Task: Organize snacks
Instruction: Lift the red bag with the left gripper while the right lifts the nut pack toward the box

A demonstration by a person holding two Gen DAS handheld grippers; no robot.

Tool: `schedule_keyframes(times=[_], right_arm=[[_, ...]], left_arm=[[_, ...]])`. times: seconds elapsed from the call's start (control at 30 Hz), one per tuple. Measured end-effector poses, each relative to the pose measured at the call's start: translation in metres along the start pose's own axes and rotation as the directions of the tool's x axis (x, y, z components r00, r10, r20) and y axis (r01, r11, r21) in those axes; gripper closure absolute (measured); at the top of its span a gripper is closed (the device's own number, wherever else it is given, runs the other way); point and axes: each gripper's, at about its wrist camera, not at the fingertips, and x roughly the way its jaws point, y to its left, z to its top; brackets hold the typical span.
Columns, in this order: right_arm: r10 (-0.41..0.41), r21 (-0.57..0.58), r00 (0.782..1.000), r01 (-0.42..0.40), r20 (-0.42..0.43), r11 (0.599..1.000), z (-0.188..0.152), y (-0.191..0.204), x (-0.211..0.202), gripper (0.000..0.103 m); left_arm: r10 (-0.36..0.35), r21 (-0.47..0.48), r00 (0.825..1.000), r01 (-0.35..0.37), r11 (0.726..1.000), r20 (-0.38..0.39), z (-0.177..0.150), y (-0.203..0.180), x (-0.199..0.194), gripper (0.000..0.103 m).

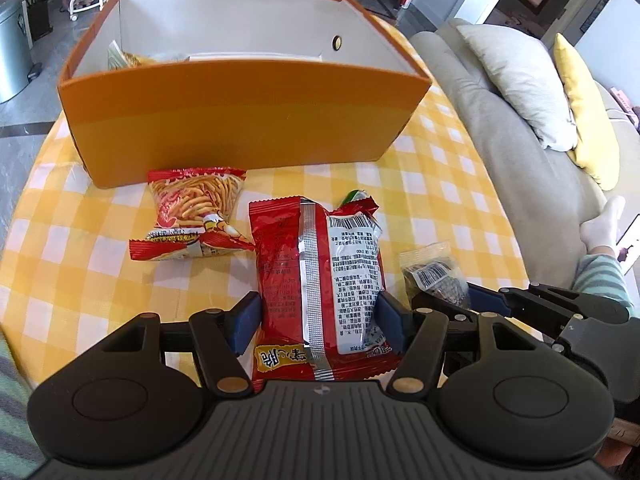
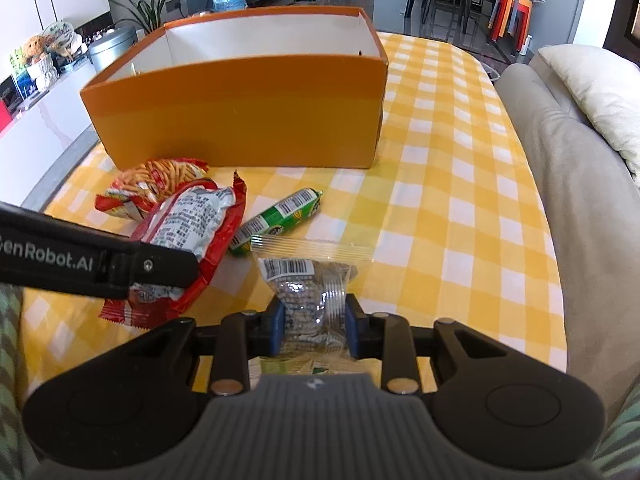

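Note:
My left gripper [image 1: 319, 320] is shut on a red snack bag [image 1: 320, 264], back side up, its blue pads pressing both edges. My right gripper [image 2: 314, 330] is shut on a small clear packet [image 2: 308, 284] with a barcode label and dark contents. From the left wrist view that packet [image 1: 434, 272] and the right gripper [image 1: 454, 300] sit just right of the red bag. A fries snack bag [image 1: 196, 208] lies in front of the orange box [image 1: 240, 120]. A green roll packet [image 2: 280, 220] lies beside the red bag [image 2: 192, 224]. Some snacks [image 1: 128, 58] lie in the box's left corner.
The table carries a yellow checked cloth [image 2: 460, 200]. A grey sofa [image 2: 580, 200] with pale and yellow cushions runs along the right side. A person's leg in striped trousers and a white sock [image 1: 600, 228] rests there. The left gripper's black finger [image 2: 160, 266] crosses the right wrist view.

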Motion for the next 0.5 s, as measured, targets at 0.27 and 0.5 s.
schedule_keyframes(times=[0.27,0.5], right_arm=[[0.031,0.026,0.999,-0.031,0.013,0.999,0.013,-0.001,-0.023,0.076],[0.075,0.026,0.993,-0.078,0.09,0.997,0.039,-0.002,-0.053,0.076]], left_arm=[[-0.001,0.077,0.999,-0.003,0.997,0.052,0.01,-0.002,-0.029,0.032],[0.002,0.109,0.988,-0.019,0.994,0.153,0.037,0.0,-0.061,0.032]])
